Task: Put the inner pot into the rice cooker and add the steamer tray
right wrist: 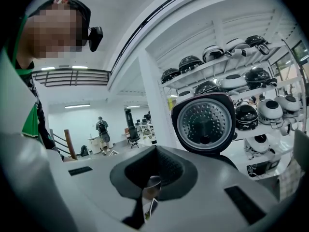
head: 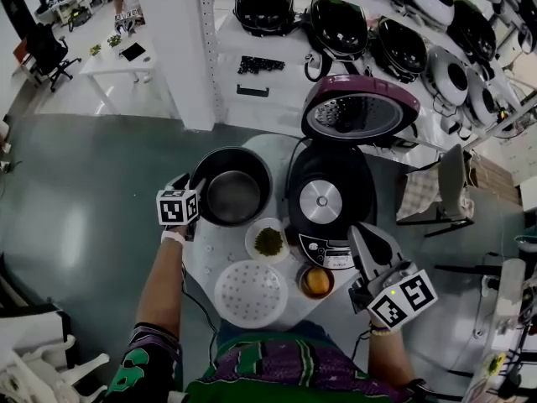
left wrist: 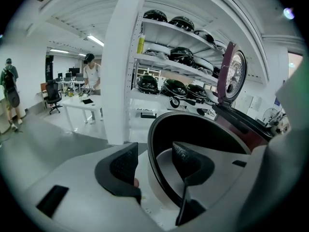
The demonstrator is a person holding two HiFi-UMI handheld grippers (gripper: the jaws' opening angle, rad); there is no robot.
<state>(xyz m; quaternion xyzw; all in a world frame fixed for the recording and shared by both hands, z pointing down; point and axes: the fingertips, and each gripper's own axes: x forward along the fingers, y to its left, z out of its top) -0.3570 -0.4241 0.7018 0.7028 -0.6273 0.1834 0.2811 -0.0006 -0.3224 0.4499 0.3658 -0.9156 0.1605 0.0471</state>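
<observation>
Your right gripper (right wrist: 153, 170) is closed, empty. Left of the rice cooker (head: 325, 198), your left gripper (left wrist: 154, 159) sets wide jaws astride the pot (left wrist: 203, 128) rim; a shallow bite could drop it.

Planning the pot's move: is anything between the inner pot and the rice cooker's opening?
Nothing visible. The inner pot sits directly beside the rice cooker, whose lid is raised and whose cavity is empty.

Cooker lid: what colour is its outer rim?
Purple. The lid shows best in the head view, standing open.
</observation>
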